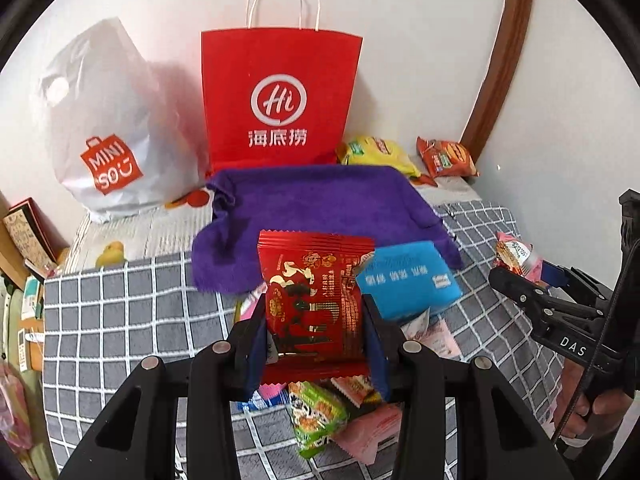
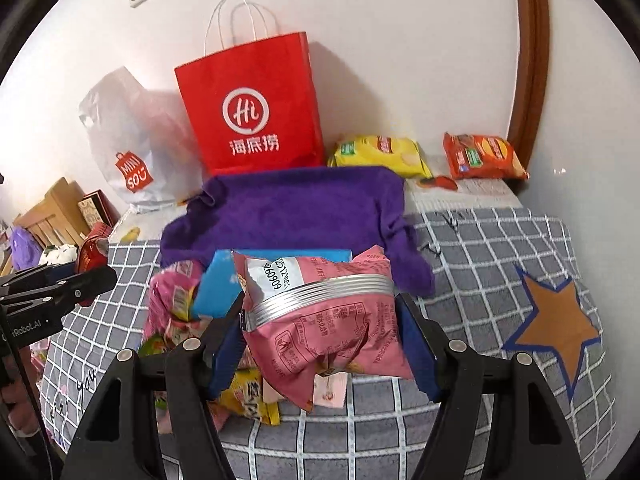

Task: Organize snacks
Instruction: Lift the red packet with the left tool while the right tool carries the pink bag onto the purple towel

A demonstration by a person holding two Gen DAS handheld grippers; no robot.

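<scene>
Pointing steeply downward over the bed (image 1: pixel 132 304), the left claw (image 1: pixel 316 332) pinches a red snack packet (image 1: pixel 314 296) between its pads, while the right claw (image 2: pixel 320 332) grips a pink snack packet (image 2: pixel 324 320). Both packets hang above a pile of snacks (image 1: pixel 328 416) on the grey checked bedcover, before a purple towel (image 2: pixel 296 216), red paper bag (image 2: pixel 252 108) and white wall.

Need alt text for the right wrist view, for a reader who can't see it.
The right tool holds a crumpled pink snack packet above a grey checked cloth strewn with more snack packets. Behind lie a purple towel, a red paper bag and a white plastic bag against the wall.
</scene>
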